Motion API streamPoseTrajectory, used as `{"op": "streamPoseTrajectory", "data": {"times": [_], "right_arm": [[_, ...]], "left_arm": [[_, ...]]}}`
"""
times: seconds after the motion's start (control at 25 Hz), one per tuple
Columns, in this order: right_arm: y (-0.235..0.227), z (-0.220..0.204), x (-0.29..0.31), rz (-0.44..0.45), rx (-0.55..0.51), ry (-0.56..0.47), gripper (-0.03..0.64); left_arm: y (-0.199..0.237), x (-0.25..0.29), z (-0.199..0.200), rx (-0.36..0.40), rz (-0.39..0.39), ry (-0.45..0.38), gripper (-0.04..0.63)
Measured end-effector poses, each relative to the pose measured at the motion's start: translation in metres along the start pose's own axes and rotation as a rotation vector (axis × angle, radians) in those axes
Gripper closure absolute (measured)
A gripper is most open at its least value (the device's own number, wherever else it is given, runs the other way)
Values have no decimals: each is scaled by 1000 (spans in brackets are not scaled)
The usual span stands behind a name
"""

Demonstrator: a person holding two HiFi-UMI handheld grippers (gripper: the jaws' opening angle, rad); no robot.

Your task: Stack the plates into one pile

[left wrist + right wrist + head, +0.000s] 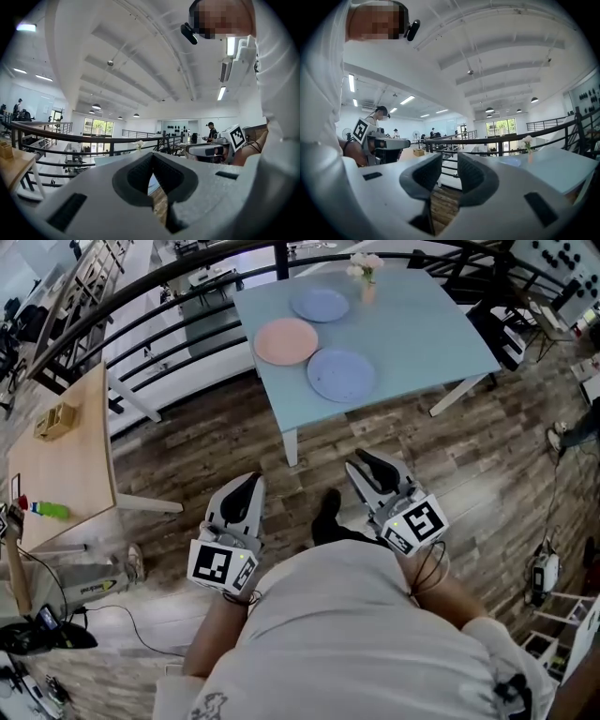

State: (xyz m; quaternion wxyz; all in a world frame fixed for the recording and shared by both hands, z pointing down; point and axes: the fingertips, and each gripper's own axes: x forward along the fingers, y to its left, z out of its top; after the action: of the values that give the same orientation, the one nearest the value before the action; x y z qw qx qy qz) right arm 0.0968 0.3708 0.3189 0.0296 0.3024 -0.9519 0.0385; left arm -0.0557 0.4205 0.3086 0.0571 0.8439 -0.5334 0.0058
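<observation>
Three plates lie apart on the light blue table: a blue plate at the back, a pink plate to the left and a second blue plate nearest the front edge. Both grippers hang over the wooden floor, short of the table and pointing level at it. My left gripper is shut, its tips meeting with nothing between them. My right gripper is open, a clear gap between its pads, nothing in it.
A small vase of flowers stands at the table's back by the far plate. A dark railing runs behind the table. A wooden table with a green object stands at the left. The blue table's white leg is ahead.
</observation>
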Motion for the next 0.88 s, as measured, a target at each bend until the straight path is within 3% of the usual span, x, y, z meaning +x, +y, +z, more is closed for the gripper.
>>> {"op": "streamPoseTrajectory", "data": {"times": [0.44,0.88], "right_arm": [[-105,-7,68,17,51,48,466],[-209,-10,94,-2,96,81,460]], "left_arm": [[44,112,-1,-14,12,54,591],[54,213,9,-3,-7,121,591]]}}
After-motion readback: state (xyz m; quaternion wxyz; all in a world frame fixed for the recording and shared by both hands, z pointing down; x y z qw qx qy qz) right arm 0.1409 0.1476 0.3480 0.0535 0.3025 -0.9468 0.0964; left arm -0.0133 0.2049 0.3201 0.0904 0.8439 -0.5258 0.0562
